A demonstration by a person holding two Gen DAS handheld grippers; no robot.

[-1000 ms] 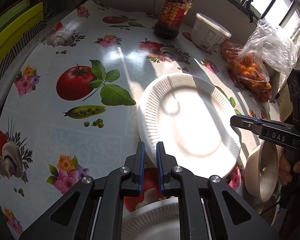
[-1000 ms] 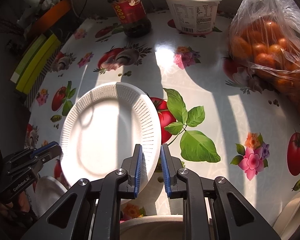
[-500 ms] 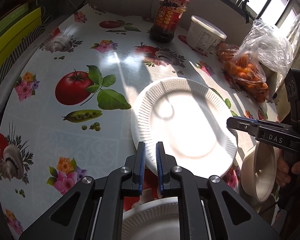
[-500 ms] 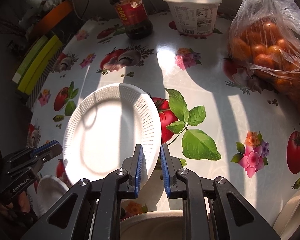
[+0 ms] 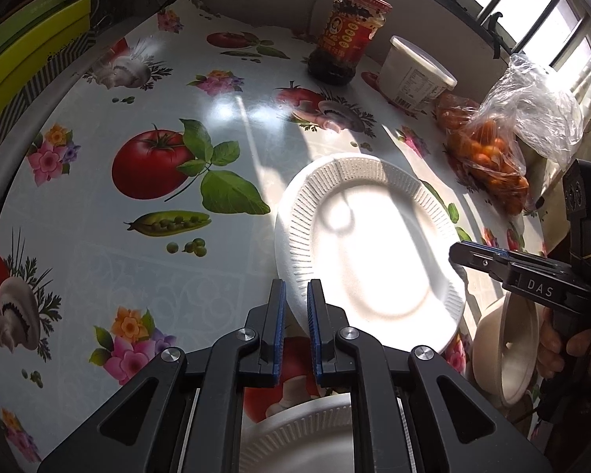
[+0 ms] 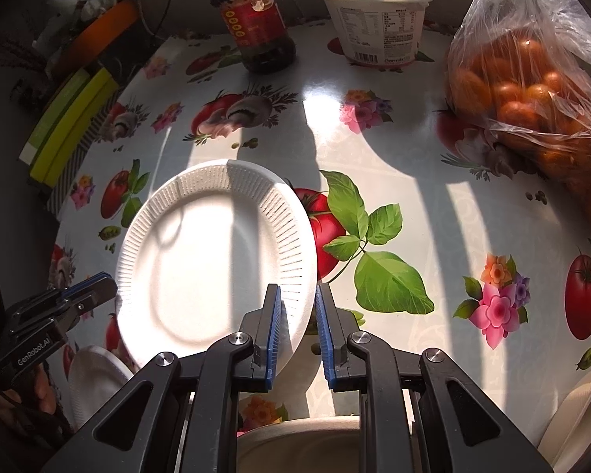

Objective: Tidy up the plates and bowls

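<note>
The left gripper (image 5: 294, 295) pinches the white paper plate's (image 5: 368, 252) near rim above the tablecloth (image 5: 145, 244). Only its view shows the beige bowl (image 5: 504, 354) beneath the right gripper (image 6: 297, 299), whose fingers straddle the plate's opposite rim, slightly parted.
</note>
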